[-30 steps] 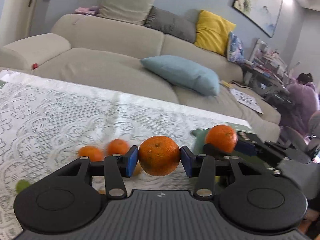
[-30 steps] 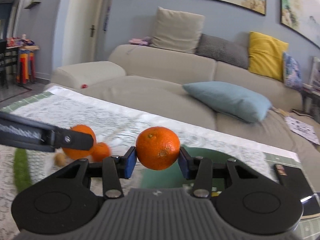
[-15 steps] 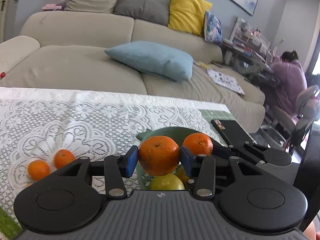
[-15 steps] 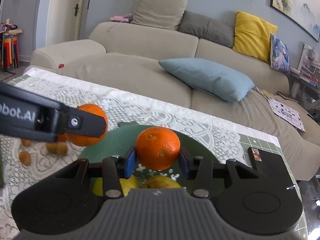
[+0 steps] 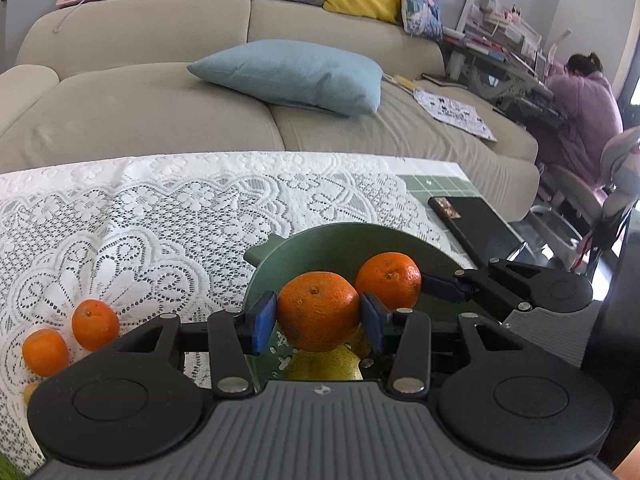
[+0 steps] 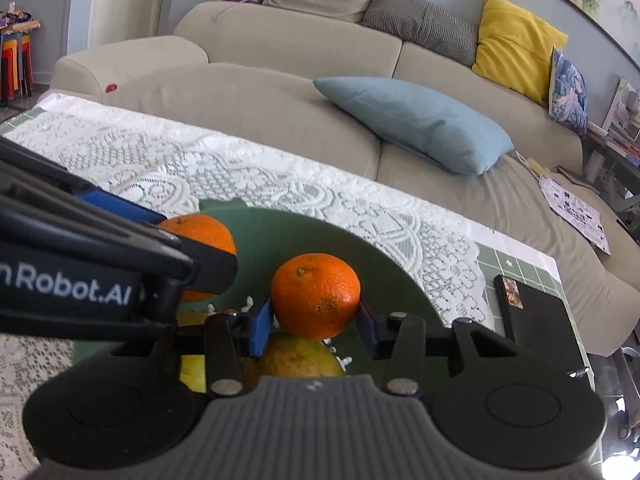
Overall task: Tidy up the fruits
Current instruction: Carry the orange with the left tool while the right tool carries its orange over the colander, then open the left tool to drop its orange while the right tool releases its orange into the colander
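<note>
My left gripper is shut on an orange and holds it over the green bowl. My right gripper is shut on a second orange over the same bowl. In the left wrist view the right gripper's orange shows just right of mine. In the right wrist view the left gripper's orange shows at the left, partly hidden by its black arm. A yellow-green fruit lies in the bowl under both grippers; it also shows in the right wrist view.
Two small oranges lie on the white lace tablecloth left of the bowl. A black flat device lies right of the bowl near the table edge. A beige sofa with cushions stands behind the table.
Both grippers have moved with their oranges from beside the bowl to right over it and lower. Both stay shut on their oranges.
</note>
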Tool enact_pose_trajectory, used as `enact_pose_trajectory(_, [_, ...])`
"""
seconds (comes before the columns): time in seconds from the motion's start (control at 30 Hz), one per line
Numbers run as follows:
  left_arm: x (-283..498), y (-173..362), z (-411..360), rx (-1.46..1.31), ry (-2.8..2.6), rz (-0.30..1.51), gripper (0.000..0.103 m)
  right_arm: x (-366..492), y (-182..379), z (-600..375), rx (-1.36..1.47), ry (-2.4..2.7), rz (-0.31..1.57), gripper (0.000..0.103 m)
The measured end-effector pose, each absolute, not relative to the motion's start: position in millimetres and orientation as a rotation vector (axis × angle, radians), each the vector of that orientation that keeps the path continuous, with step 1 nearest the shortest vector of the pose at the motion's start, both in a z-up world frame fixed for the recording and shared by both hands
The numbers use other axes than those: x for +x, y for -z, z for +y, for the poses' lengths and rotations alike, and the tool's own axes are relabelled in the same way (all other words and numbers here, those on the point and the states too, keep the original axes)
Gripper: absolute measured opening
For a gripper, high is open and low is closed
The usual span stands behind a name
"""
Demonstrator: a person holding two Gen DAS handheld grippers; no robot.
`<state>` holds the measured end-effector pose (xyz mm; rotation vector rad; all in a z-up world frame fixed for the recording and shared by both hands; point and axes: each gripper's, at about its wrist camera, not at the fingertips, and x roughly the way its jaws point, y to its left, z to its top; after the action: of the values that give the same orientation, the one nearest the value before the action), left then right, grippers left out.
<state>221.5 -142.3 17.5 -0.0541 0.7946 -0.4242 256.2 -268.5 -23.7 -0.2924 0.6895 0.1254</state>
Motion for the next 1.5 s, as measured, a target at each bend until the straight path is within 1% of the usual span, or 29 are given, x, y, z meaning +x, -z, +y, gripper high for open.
enact_pose_trajectory(0.37, [234.4,-2.3,-142.9,-0.040,0.415,0.854,0.052,257.1,29.7,-266.3,-0.300,-0.121,0.688,0.043])
enact_pose_trajectory(0.73, [234.6,-0.6,-143.8,-0.028,0.407,0.842,0.052,252.7,30.8,-264.7,-0.321,-0.119,0.679,0.044])
enact_pose_trajectory(0.77, [235.0,-0.4,-143.7,-0.029,0.403,0.840,0.053,252.0,30.4,-264.4,-0.320,-0.118,0.677,0.045])
enact_pose_trajectory(0.8, [236.0,-0.5,-142.8,-0.034,0.400,0.839,0.054,251.0,30.4,-264.6,-0.317,-0.117,0.675,0.049])
enact_pose_trajectory(0.83, [236.7,-0.1,-141.6,-0.040,0.400,0.839,0.055,250.5,30.4,-264.0,-0.318,-0.117,0.672,0.051])
enact_pose_trajectory(0.9, [236.8,-0.2,-139.3,-0.050,0.396,0.833,0.059,249.1,31.1,-262.4,-0.325,-0.118,0.670,0.052])
enact_pose_trajectory(1.03, [233.5,-3.1,-135.7,-0.064,0.401,0.819,0.060,247.8,31.8,-259.1,-0.342,-0.114,0.666,0.053])
enact_pose_trajectory(1.17, [227.3,-7.4,-133.7,-0.062,0.401,0.799,0.061,245.3,30.2,-257.9,-0.343,-0.108,0.653,0.059])
enact_pose_trajectory(1.27, [221.4,-11.4,-129.7,-0.071,0.402,0.784,0.061,243.5,29.1,-258.7,-0.336,-0.098,0.644,0.060])
enact_pose_trajectory(1.3, [218.7,-13.3,-127.6,-0.074,0.402,0.776,0.062,242.9,28.5,-259.1,-0.331,-0.092,0.639,0.062])
enact_pose_trajectory(1.37, [213.2,-17.3,-124.0,-0.066,0.376,0.760,0.067,240.8,25.9,-259.9,-0.317,-0.084,0.622,0.065])
enact_pose_trajectory(1.43, [207.8,-21.0,-119.5,-0.053,0.351,0.736,0.067,237.7,21.7,-260.0,-0.294,-0.082,0.598,0.065])
enact_pose_trajectory(1.5, [203.4,-25.5,-111.1,-0.066,0.342,0.722,0.067,234.1,18.3,-259.0,-0.270,-0.084,0.571,0.070])
